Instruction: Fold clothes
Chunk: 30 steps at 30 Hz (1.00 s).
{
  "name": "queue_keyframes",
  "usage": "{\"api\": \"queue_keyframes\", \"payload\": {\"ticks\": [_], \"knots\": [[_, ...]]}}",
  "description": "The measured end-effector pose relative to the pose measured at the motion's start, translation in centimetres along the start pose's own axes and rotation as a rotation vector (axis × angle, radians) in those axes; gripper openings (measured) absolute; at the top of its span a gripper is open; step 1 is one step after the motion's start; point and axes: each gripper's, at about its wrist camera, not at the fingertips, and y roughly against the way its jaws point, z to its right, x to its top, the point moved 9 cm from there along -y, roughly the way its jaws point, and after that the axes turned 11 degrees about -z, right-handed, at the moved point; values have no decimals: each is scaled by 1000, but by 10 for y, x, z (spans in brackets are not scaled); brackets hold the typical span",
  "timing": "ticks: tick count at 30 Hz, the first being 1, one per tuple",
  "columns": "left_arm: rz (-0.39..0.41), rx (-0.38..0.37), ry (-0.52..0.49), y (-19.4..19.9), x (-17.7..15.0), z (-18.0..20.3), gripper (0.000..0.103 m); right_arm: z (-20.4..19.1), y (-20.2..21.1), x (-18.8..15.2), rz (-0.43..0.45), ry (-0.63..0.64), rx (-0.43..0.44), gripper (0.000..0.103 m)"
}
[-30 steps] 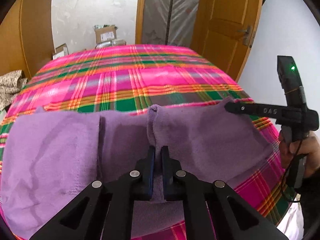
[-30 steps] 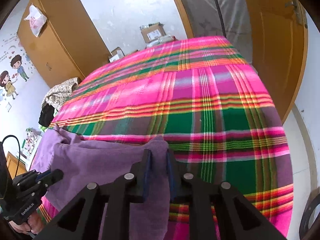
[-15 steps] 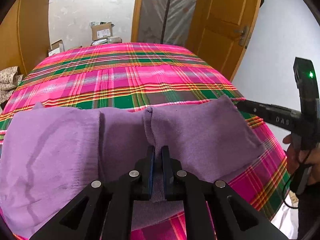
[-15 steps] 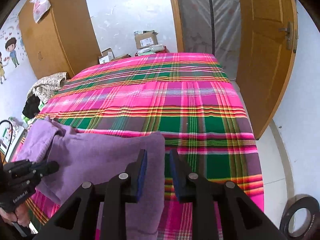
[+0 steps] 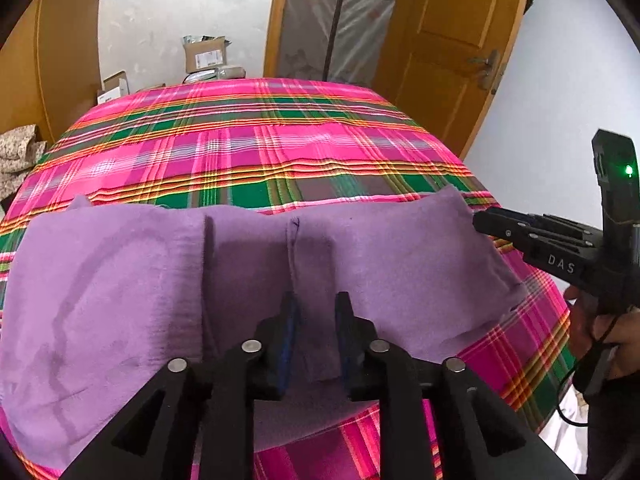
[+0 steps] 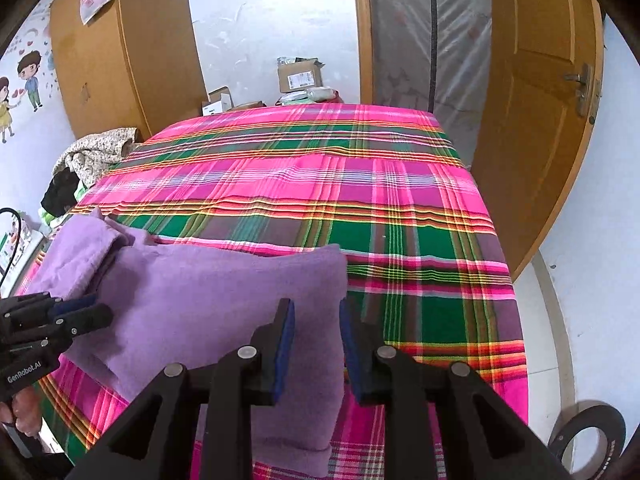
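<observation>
Purple fleece garment (image 5: pixel 140 300) lies flat near the front edge of a bed covered by a pink, green and orange plaid blanket (image 5: pixel 260 152). At its left the cloth is one broad, smooth panel with faint darker streaks; a vertical fold edge follows, then a narrower middle strip, then a stitched seam running down toward the near hem, and on the right another panel ending in a blunt corner near the bed's edge.

In the left wrist view the left gripper (image 5: pixel 314 320) hangs over the middle of the garment, its jaws opening; the seam and a strip of fleece lie between the blue pads (image 5: pixel 289 336) without being pressed.

In the right wrist view the right gripper (image 6: pixel 316 320) sits over the garment's right edge, jaws parted, purple cloth (image 6: pixel 224 300) visible in the gap and loose, the hem hanging down below. A hand (image 5: pixel 624 340) grips its handle at the far right of the left view.
</observation>
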Motion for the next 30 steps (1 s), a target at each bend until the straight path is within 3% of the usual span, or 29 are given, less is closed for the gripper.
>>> {"api": "queue_keyframes", "payload": {"ticks": [7, 15, 20, 23, 27, 30], "knots": [[33, 4, 14, 11, 10, -1, 21, -3, 4, -1, 2, 18, -24, 24], [53, -72, -36, 1, 33, 29, 21, -6, 5, -2, 5, 38, -35, 24], [-13, -5, -13, -33, 39, 23, 21, -4, 1, -4, -1, 33, -13, 24], [-35, -8, 17, -46, 40, 17, 21, 0, -11, -10, -31, 13, 18, 24], [-30, 11, 3, -48, 42, 18, 21, 3, -20, -14, -42, 2, 45, 24], [-33, 14, 5, -46, 43, 19, 21, 5, -18, -14, -30, -9, 61, 18]]}}
